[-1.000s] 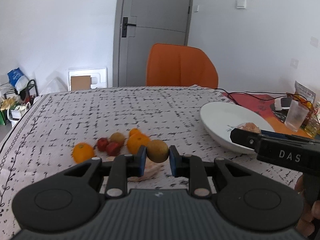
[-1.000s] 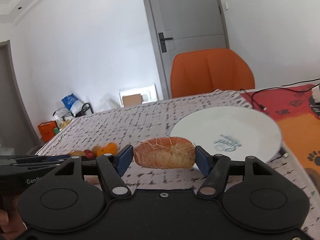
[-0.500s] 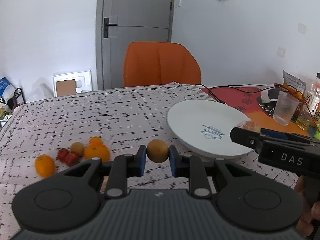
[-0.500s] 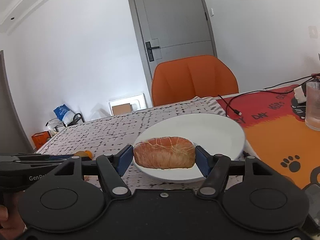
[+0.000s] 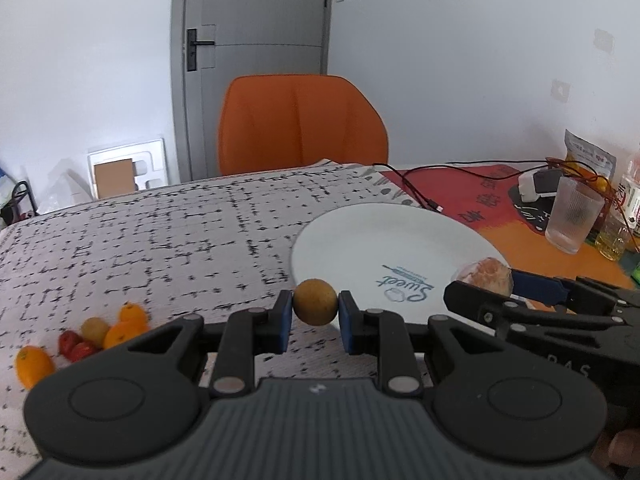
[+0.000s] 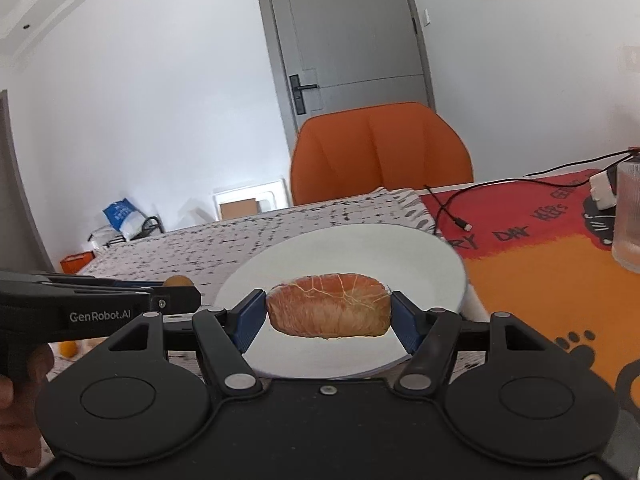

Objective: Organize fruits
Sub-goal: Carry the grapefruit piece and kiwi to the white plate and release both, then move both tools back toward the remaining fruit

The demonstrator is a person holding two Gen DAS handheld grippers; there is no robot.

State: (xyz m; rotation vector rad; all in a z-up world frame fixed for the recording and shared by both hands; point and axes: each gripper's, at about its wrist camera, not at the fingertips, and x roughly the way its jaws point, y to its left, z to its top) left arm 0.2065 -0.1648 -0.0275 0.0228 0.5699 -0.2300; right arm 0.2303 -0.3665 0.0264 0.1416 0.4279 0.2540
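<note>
Both tongs have carried their loads from the fruit pile (image 5: pixel 86 336) to the white plate (image 5: pixel 360 236). Left tongs (image 5: pixel 315 308) clench a small brown fruit (image 5: pixel 315 301), possibly a longan, at the plate's 8 o'clock rim. Right tongs (image 6: pixel 328 312) grasp a peeled citrus piece (image 6: pixel 328 305) over its centre. Release is due next.

Left gripper (image 5: pixel 315 320) is pinching a small brown fruit (image 5: pixel 315 301) at the near rim of the plate (image 5: pixel 380 240). Right gripper (image 5: pixel 486 286) is holding a peeled segment (image 5: pixel 486 272) over the plate. Loose fruits (image 5: pixel 96 334) are lying far left on the cloth (image 5: pixel 160 232).
</note>
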